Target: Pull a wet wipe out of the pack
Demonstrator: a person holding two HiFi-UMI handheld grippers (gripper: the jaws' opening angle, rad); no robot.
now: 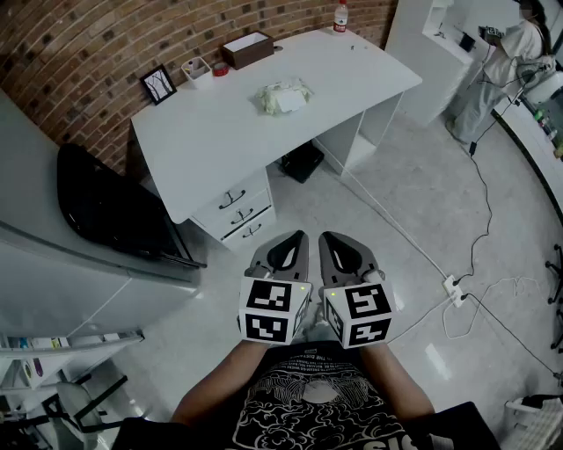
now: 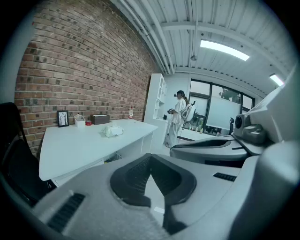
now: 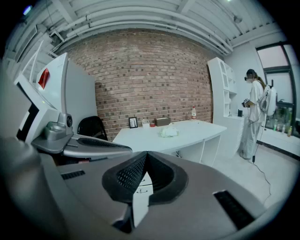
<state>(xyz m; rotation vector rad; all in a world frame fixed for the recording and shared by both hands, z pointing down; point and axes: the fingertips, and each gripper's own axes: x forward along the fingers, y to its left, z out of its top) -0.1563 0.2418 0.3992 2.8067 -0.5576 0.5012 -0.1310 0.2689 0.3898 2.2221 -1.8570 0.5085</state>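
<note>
1. The left gripper (image 1: 297,237) and right gripper (image 1: 329,239) are held side by side just in front of the person's torso and aimed toward the desk (image 1: 220,141). This reads as a carry pose, not a working one.
2. In the left gripper view the jaws are closed tip to tip. Nothing sits between them, so the gripper is empty.
3. The right gripper view shows the same: jaws pressed together at the tips, nothing pinched.
4. The wet wipe pack (image 1: 283,96) lies flat on the desk top, about mid-desk and well apart from both grippers. Both gripper views see it far ahead.
5. The pack looks soft and crumpled, with a pale patch on top. It is too small to tell whether the flap is open or a wipe is sticking out.
6. A picture frame (image 1: 159,83), a brown box (image 1: 246,49) and a bottle (image 1: 340,16) sit along the back edge by the brick wall, apart from the pack. The pack has bare desk around it, so either side is open for a reach.
7. Judgement: the task has not started, and the approach to the desk comes first.
8. Judgement: the jaws must open before any grasp. Since a soft pack would probably lift with the wipe, one gripper likely pins it while the other pinches the wipe.
</note>
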